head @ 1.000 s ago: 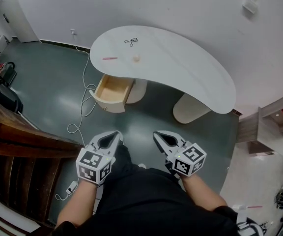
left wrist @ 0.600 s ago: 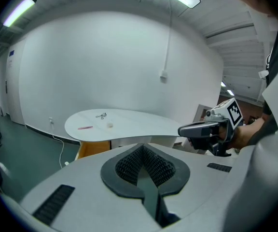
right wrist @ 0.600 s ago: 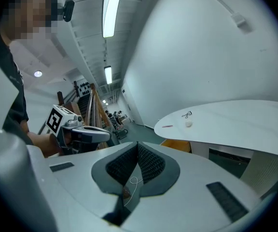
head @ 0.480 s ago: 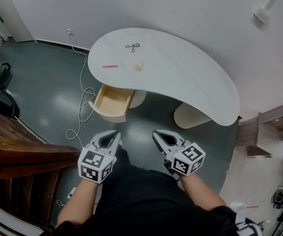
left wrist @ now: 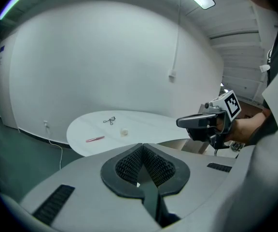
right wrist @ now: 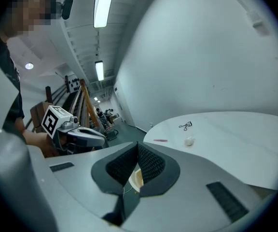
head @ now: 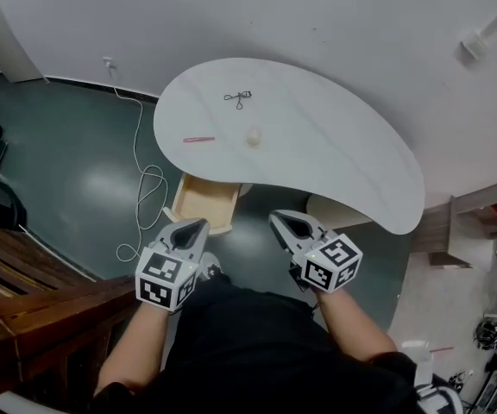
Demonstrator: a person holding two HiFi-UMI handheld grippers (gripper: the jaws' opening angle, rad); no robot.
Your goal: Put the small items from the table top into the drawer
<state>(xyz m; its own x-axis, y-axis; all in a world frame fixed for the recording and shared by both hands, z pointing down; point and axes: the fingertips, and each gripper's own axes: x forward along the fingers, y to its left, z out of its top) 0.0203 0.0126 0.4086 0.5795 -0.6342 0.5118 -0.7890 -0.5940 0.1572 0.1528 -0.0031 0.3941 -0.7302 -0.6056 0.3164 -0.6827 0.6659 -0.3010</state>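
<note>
A white kidney-shaped table (head: 335,153) carries a black eyelash curler (head: 238,99), a pink stick (head: 199,139) and a small cream ball (head: 254,135). Under its left end a wooden drawer (head: 204,202) stands pulled out. My left gripper (head: 195,225) and right gripper (head: 276,218) hang side by side short of the table, both shut and empty. The left gripper view shows its jaws (left wrist: 142,145) pressed together, with the curler (left wrist: 109,121), stick (left wrist: 95,139) and ball (left wrist: 124,131) far ahead. In the right gripper view the jaws (right wrist: 138,144) meet too, the ball (right wrist: 189,140) beyond them.
A white cable (head: 141,175) loops over the dark floor left of the drawer. A wooden stair rail (head: 24,283) runs along the left. The table's round pedestal (head: 335,207) stands right of the drawer, and wooden shelving (head: 481,210) sits at the far right.
The table and drawer have come closer and lower in the head view as the person stepped forward. Both grippers stay shut, held side by side as before.
</note>
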